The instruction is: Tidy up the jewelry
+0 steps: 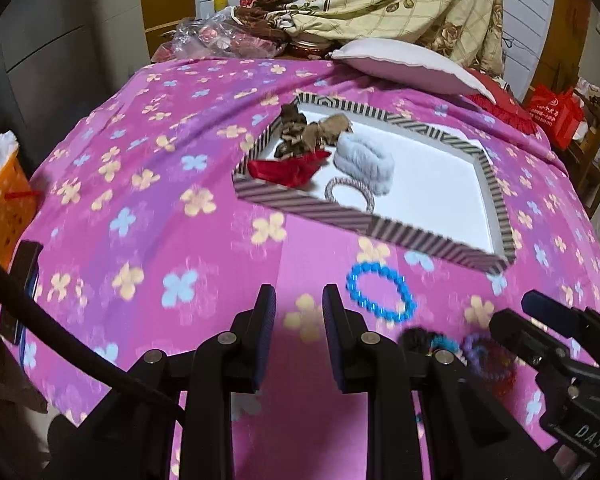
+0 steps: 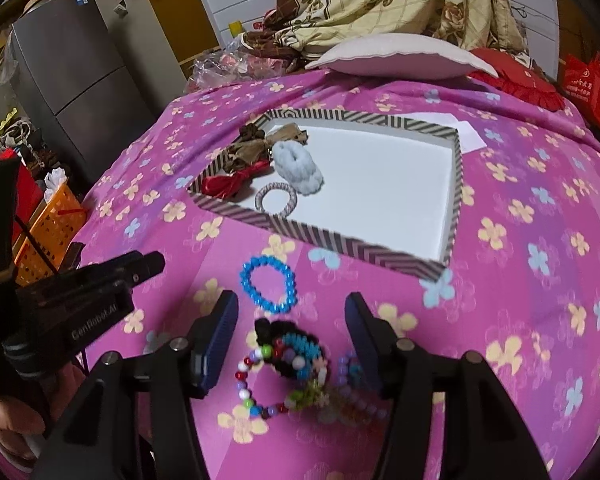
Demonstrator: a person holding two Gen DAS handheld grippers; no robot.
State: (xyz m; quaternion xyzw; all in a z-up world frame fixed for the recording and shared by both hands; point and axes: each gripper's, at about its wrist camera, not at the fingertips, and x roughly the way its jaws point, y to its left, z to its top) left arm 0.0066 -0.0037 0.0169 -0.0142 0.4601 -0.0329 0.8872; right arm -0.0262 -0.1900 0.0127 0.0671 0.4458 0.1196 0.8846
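Note:
A striped tray (image 1: 312,206) (image 2: 324,240) with a white floor lies on the pink flowered bedspread. In it are brown bows (image 1: 300,130), a red bow (image 1: 288,168) (image 2: 228,182), a fluffy grey scrunchie (image 1: 364,158) (image 2: 298,164) and a striped hair tie (image 1: 350,194) (image 2: 276,200). A blue bead bracelet (image 1: 382,292) (image 2: 268,284) lies in front of the tray. A heap of mixed bead bracelets and a black-blue scrunchie (image 2: 296,368) (image 1: 456,350) lies between my right gripper's open fingers. My right gripper (image 2: 292,336) is empty. My left gripper (image 1: 298,320) is open and empty, left of the blue bracelet.
A white pillow (image 1: 404,64) and a folded floral quilt (image 1: 400,0) lie at the bed's far end. An orange basket (image 1: 4,208) stands off the left side. A phone (image 1: 22,288) lies at the left bed edge. A red bag (image 1: 554,114) stands far right.

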